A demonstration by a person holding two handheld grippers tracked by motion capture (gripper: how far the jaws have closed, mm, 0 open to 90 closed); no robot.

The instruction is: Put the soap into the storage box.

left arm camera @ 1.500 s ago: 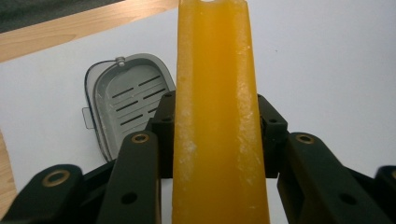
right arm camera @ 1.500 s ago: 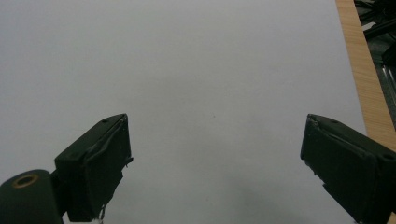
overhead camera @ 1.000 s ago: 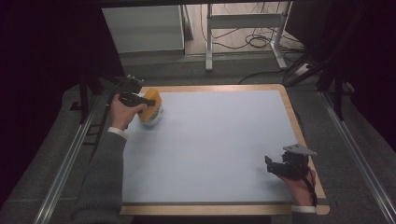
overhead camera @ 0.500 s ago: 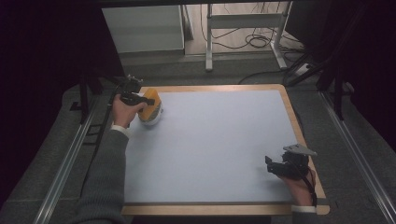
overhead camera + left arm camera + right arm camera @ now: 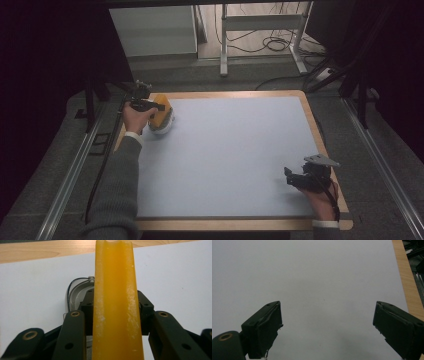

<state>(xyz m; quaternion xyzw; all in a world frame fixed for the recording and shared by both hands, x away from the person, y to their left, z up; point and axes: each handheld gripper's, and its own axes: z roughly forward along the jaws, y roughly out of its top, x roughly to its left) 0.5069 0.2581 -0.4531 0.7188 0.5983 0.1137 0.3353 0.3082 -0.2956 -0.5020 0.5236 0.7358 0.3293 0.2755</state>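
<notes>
Wood-edged table [image 5: 310,112] with pale mat [image 5: 230,155], left gripper [image 5: 150,106] clamping orange block [image 5: 116,302], right gripper [image 5: 296,178] spread wide.

1. The left hand-held gripper [image 5: 117,302] has matte black jaws built from flat link bars, each bar pinned with brass-ringed rivets and small dark screw holes.
2. The right hand-held gripper [image 5: 327,327] ends in two blocky black pads with scuffed, slightly frayed edges; one brass-ringed rivet shows at its lower left.
3. In the high view that right gripper carries a grey three-cornered plate on top, and a thin dark cable runs back from it along the wrist.
4. The person wears a grey knitted sleeve [image 5: 117,195] with a white cuff at each wrist.
</notes>
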